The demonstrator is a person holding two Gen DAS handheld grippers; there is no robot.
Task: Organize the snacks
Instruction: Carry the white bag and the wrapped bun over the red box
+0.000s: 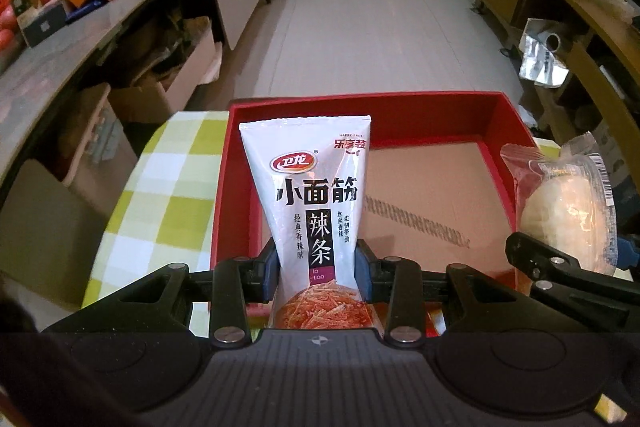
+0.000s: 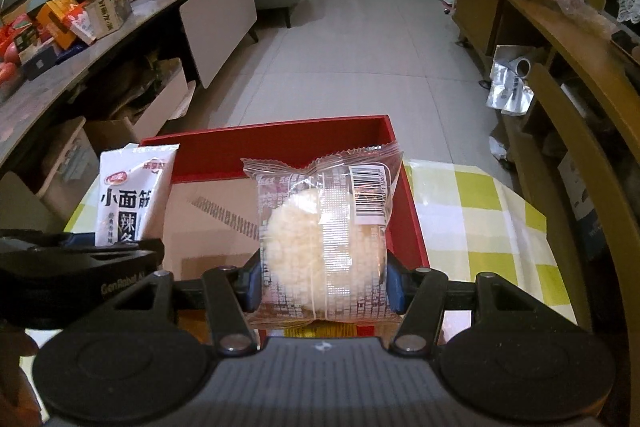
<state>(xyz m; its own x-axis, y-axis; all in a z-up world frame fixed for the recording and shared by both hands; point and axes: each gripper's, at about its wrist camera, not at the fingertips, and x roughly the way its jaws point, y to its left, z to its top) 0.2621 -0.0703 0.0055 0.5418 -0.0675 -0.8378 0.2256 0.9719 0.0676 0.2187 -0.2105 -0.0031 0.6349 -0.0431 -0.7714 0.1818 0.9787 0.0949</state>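
Item one: your left claw (image 1: pixel 316 269), blue pads pinched tight on the lower waist of a tall white foil pouch of spicy gluten strips with black lettering (image 1: pixel 310 211); you hold it upright, top seal pointing away from you, low over the left part of the shallow red cardboard box (image 1: pixel 505 163), which looks like the sensible way to stand it against the left wall rather than let it flop flat. Item two: your right claw (image 2: pixel 323 285), jaws set wider and closed on the sides of a clear crinkly wrapper holding a pale puffed rice cake (image 2: pixel 316 239), barcode corner up and to the right, poised over the right part of the same box near its right wall. Item three: the box itself, red walls, bare brown cardboard floor, nothing yet lying in it that you can see, so both snacks appear to have free room. Item four: the yellow-green and white checked tabletop (image 2: pixel 480 211) under the box. Surroundings: a long grey sideboard (image 1: pixel 72 67) at the left, crowded with cartons and bags; a wooden shelf unit (image 2: pixel 576 75) at the right; pale tiled floor (image 2: pixel 344 67) beyond. Obstruction, by judgement: only the two claws themselves, side by side, and the near wall of the box, hidden beneath them
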